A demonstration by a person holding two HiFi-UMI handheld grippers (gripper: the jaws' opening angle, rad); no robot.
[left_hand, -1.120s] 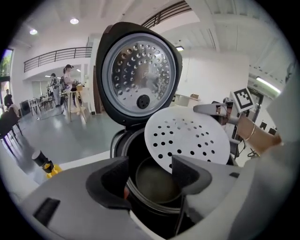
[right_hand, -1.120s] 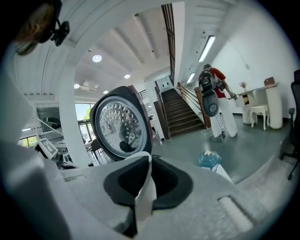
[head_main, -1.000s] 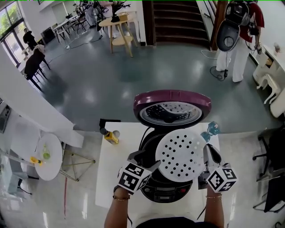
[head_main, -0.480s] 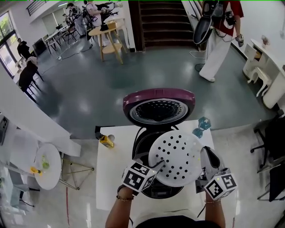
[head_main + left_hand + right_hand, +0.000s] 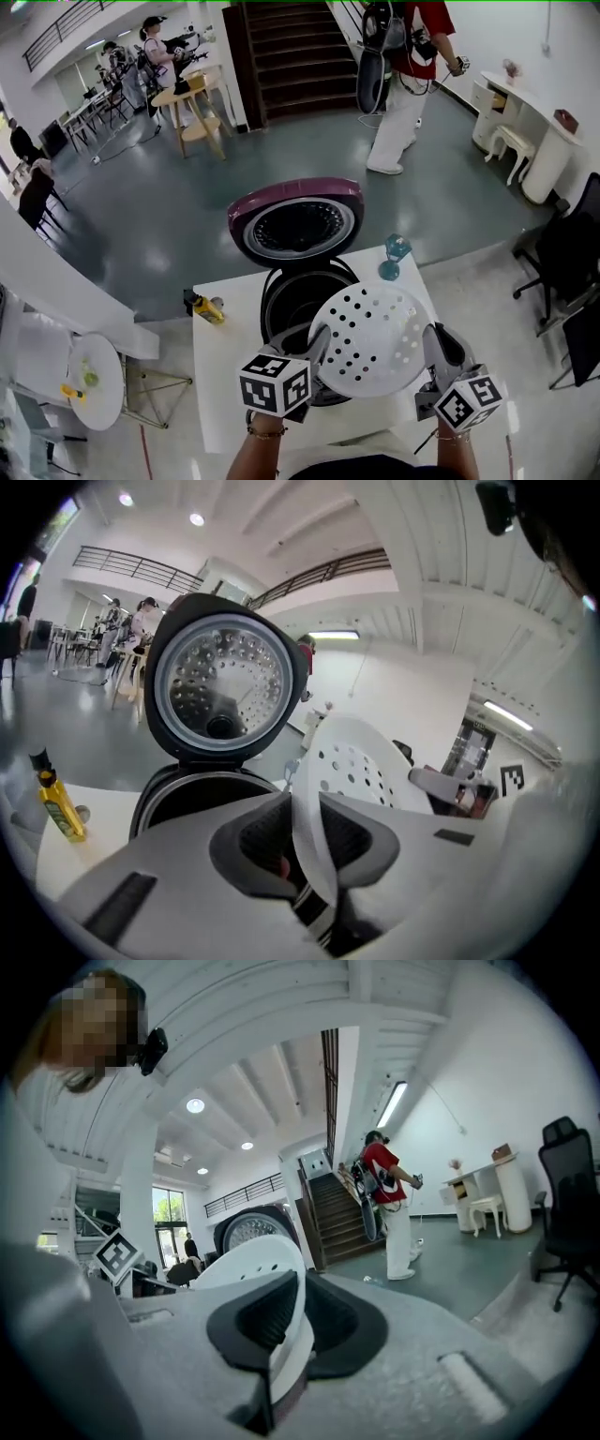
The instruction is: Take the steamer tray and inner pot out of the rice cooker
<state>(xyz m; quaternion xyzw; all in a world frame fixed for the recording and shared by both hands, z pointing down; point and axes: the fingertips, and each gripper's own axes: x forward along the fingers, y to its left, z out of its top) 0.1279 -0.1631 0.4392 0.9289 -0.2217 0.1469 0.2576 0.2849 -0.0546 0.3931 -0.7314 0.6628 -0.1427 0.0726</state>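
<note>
Overhead, head view, table: white table [image 5: 225, 361] with the rice cooker [image 5: 298, 302] at its middle and the purple-rimmed lid [image 5: 298, 220] raised at 12 o'clock.
Steamer tray: white, perforated steamer tray [image 5: 370, 339], held tilted above the cooker's 4 o'clock side.
Tongs: left tongs [image 5: 317, 345] at the tray's 8 o'clock rim, right tongs [image 5: 431, 339] at its 3 o'clock rim.
Extras: yellow bottle [image 5: 206, 307] at the cooker's 9 o'clock, teal glass [image 5: 394, 255] at 2 o'clock.
Room: glossy grey floor [image 5: 187, 206], stairs [image 5: 291, 47] at 12 o'clock, person in red [image 5: 403, 84] at 1 o'clock.
Left gripper view, grip: jaws have just been closing and are narrow on the tray's rim.
Right gripper view, grip: jaws pinched onto the tray's opposite rim; office chair [image 5: 567, 1213] at 3 o'clock.
</note>
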